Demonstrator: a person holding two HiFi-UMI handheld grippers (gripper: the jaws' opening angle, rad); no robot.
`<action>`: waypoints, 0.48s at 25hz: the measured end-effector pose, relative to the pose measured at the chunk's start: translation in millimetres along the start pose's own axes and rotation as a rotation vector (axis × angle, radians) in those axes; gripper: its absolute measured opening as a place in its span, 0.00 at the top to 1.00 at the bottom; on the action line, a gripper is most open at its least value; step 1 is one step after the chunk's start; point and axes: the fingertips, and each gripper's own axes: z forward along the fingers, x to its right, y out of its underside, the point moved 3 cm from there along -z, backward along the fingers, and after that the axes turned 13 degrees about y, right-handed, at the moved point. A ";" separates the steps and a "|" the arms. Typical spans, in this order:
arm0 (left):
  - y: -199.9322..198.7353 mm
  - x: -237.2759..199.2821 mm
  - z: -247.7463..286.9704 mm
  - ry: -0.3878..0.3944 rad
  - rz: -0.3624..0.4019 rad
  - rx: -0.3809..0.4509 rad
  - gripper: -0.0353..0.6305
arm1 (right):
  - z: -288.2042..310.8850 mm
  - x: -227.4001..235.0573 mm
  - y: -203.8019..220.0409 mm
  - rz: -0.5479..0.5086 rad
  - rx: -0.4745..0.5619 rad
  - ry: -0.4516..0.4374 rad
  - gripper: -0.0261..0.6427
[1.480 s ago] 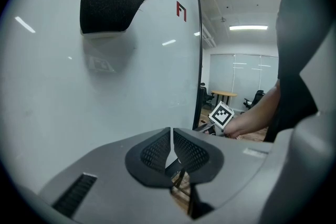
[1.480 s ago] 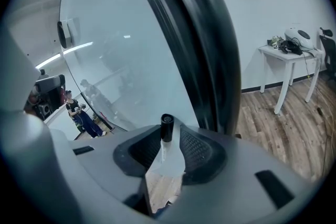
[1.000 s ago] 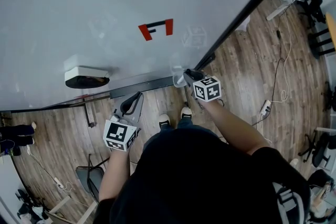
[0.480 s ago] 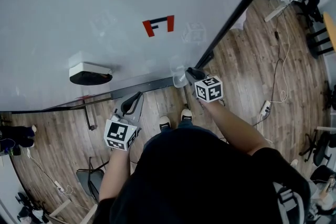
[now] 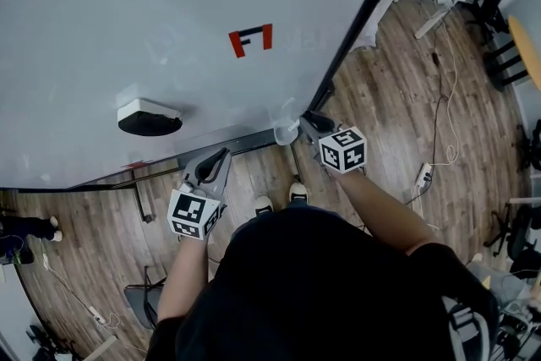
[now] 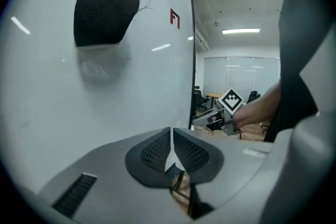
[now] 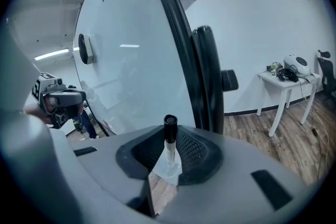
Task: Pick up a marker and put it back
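Jaws just closing, the right tool (image 7: 169, 157) pinches the black-capped white marker (image 7: 169, 134) by its barrel at the glossy whiteboard's (image 5: 127, 13) 5 o'clock corner. The left tool (image 6: 171, 148) is clenched empty. With so much of the marker standing clear of the pads, it could tilt and drop.

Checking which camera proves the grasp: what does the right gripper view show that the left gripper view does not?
Only the right gripper view: the marker gripped by the right gripper, whose jaws have just been closing, black cap uppermost; a white side table. Only the left gripper view: that the left gripper has its jaws shut on nothing. Both: the whiteboard and its eraser.
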 end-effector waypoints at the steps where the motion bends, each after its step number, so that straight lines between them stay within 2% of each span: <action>1: -0.2 0.2 -0.1 0.004 0.002 0.001 0.90 | -5.3 -0.7 -2.6 0.001 0.008 -0.001 0.87; 12: -2.9 9.7 8.2 0.070 0.019 0.004 0.90 | -57.9 2.1 -8.7 0.020 0.069 0.033 0.87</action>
